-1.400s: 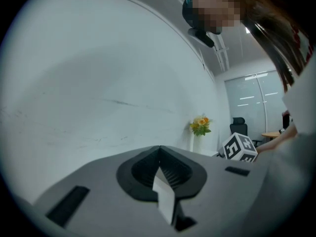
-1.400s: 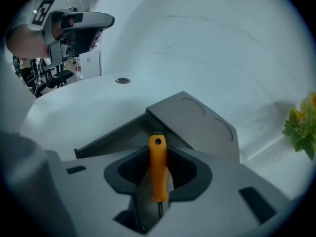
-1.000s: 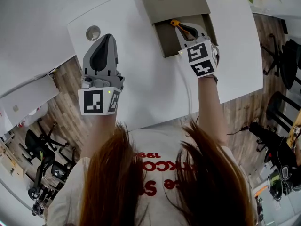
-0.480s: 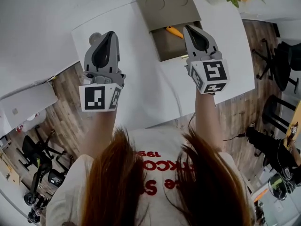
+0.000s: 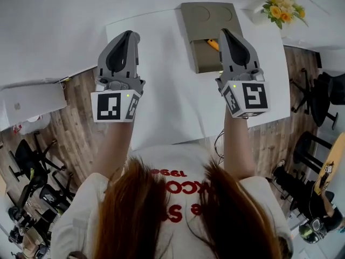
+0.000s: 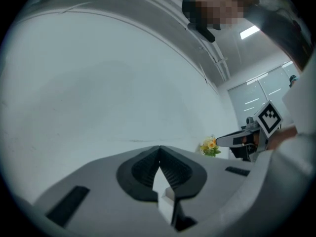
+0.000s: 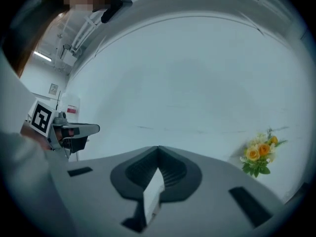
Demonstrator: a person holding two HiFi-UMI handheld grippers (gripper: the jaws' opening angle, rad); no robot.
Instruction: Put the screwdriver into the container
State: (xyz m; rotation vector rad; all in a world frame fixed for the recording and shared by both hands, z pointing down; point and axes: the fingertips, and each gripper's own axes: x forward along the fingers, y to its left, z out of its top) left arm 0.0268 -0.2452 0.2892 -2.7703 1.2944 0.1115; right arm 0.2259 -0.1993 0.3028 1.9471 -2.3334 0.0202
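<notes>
A tan container (image 5: 206, 20) stands at the far side of the white table (image 5: 161, 96), its lower compartment open. The orange screwdriver (image 5: 213, 43) lies in that compartment, partly hidden behind my right gripper (image 5: 224, 32). That gripper hangs shut and empty above the container's right edge, apart from the screwdriver. My left gripper (image 5: 129, 34) is shut and empty too, held over the table's left part. Their own views show the left gripper (image 6: 159, 148) and the right gripper (image 7: 158, 148) with jaws together and nothing between them, facing a white wall.
A pot of yellow flowers (image 5: 283, 7) stands at the table's far right corner, also visible as flowers (image 7: 258, 155) in the right gripper view. Chairs and gear sit on the wooden floor (image 5: 70, 128) on both sides.
My right gripper has drawn back and risen from the container's compartment, and the screwdriver stays inside. The left gripper rose a little. The head view shifted, so the table sits further right.
</notes>
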